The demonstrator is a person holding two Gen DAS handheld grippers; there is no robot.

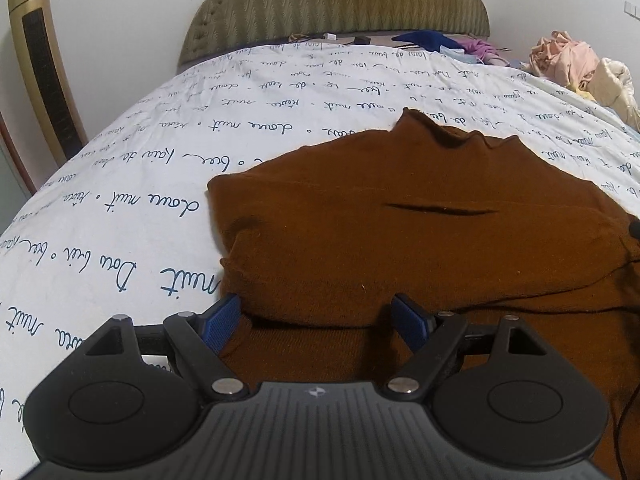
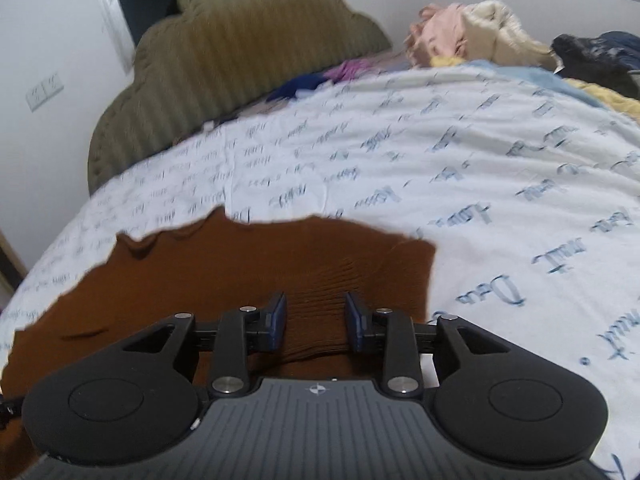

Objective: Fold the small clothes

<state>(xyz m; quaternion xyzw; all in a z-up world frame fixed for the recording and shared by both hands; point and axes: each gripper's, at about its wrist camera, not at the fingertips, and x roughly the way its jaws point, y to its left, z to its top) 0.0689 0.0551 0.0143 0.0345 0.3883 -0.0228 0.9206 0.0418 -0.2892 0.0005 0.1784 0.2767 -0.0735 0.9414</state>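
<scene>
Sweater (image 2: pixel 224 276) between right hand-held gripper (image 2: pixel 316 320) pads

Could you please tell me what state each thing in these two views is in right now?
Brown knitted sweater: lying flat on the bed, sleeves folded in, collar toward the headboard.
White script-printed bedsheet: spread out, lightly wrinkled.
Left gripper: jaws wide open over the sweater's folded edge, not pinching.
Right gripper: jaws apart, ribbed fabric between them, not pressed.
Pink and cream clothes pile: crumpled, unfolded.

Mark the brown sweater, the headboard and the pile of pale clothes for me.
brown sweater (image 1: pixel 400 248), left wrist view, on its flat chest area.
headboard (image 1: pixel 340 4), left wrist view, on its ribbed padding.
pile of pale clothes (image 2: pixel 472 36), right wrist view, on the pink and cream bundle.
</scene>
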